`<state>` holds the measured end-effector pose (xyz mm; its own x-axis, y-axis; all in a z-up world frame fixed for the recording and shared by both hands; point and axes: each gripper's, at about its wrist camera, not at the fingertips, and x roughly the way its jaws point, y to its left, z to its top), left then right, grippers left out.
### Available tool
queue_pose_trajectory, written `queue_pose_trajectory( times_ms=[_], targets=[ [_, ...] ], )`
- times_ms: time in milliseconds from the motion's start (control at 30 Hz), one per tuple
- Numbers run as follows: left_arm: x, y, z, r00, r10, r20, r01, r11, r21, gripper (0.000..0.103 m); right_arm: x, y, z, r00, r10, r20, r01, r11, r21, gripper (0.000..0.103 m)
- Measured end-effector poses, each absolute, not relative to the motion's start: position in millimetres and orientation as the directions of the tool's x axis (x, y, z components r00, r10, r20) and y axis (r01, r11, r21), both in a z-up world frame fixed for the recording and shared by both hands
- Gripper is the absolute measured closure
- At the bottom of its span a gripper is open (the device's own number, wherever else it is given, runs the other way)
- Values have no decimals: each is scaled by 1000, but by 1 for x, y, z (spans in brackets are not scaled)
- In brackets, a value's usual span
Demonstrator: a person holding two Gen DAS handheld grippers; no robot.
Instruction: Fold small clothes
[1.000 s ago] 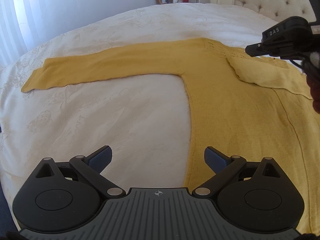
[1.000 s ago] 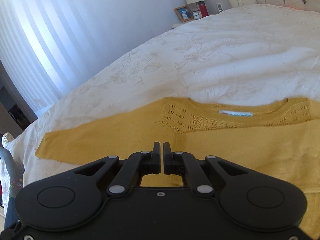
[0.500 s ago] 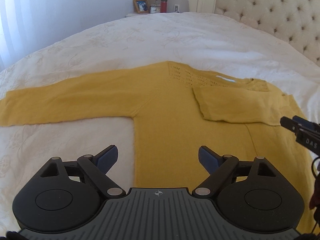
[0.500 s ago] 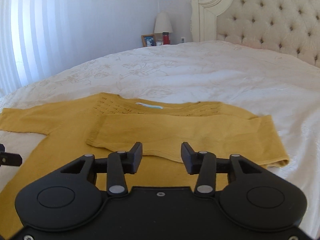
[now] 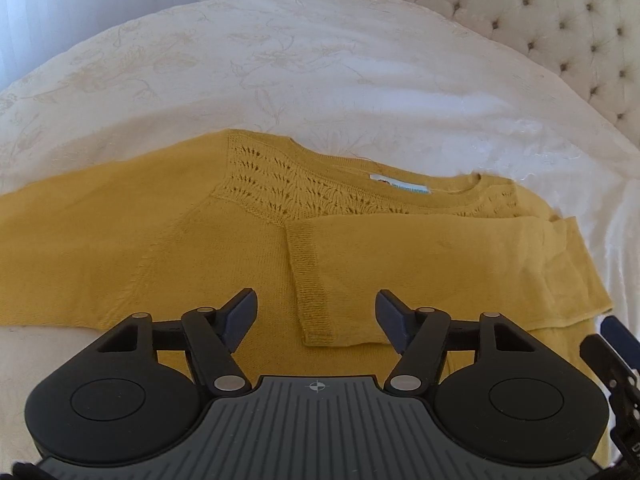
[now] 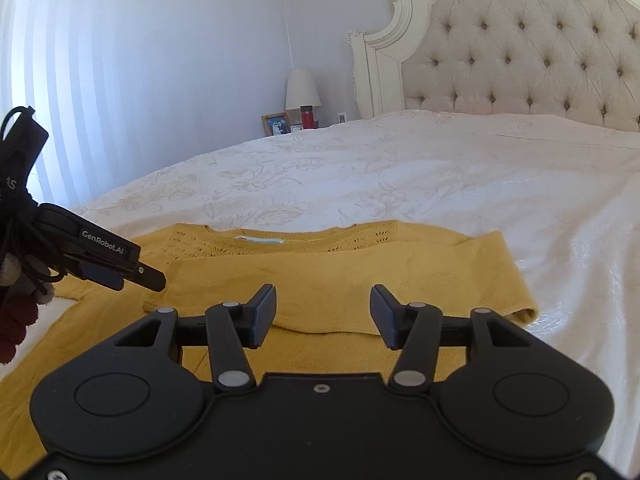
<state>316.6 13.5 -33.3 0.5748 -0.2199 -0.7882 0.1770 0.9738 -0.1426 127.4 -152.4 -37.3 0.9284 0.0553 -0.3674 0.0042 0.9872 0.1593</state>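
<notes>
the yellow sweater lies flat on the white bed, with its neck toward the headboard. one sleeve is folded across its chest, and the other sleeve lies spread out to the side. the left hand-held gripper is spread wide and holds nothing. the right hand-held gripper is spread wide too, over the folded sleeve, empty
</notes>
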Motion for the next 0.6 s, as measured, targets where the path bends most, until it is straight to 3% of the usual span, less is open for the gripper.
queue_pose_trajectory(
  times_ms=[267, 333, 400, 433, 500, 600],
  targets=[
    [341, 5, -47, 536, -196, -821, 120, 980, -156, 39, 125, -163, -33, 940, 58, -336, 19, 975, 223, 44],
    [344, 5, -47, 544, -196, -816, 103, 981, -167, 51, 124, -163, -32, 941, 62, -333, 15, 974, 225, 44],
    [345, 4, -47, 548, -184, -816, 73, 982, -172, 82, 124, -161, -32, 941, 66, -331, 10, 975, 223, 44],
    [346, 4, -46, 553, -179, -814, 54, 982, -179, 90, 124, -161, -33, 941, 69, -332, 6, 975, 221, 44],
    [345, 4, -41, 570, -200, -797, 52, 977, -208, 97, 124, -160, -33, 939, 71, -336, 4, 976, 218, 44],
    [335, -5, -23, 641, -150, -753, 92, 989, -118, 97, 125, -162, -35, 936, 70, -346, 10, 975, 224, 44]
  ],
)
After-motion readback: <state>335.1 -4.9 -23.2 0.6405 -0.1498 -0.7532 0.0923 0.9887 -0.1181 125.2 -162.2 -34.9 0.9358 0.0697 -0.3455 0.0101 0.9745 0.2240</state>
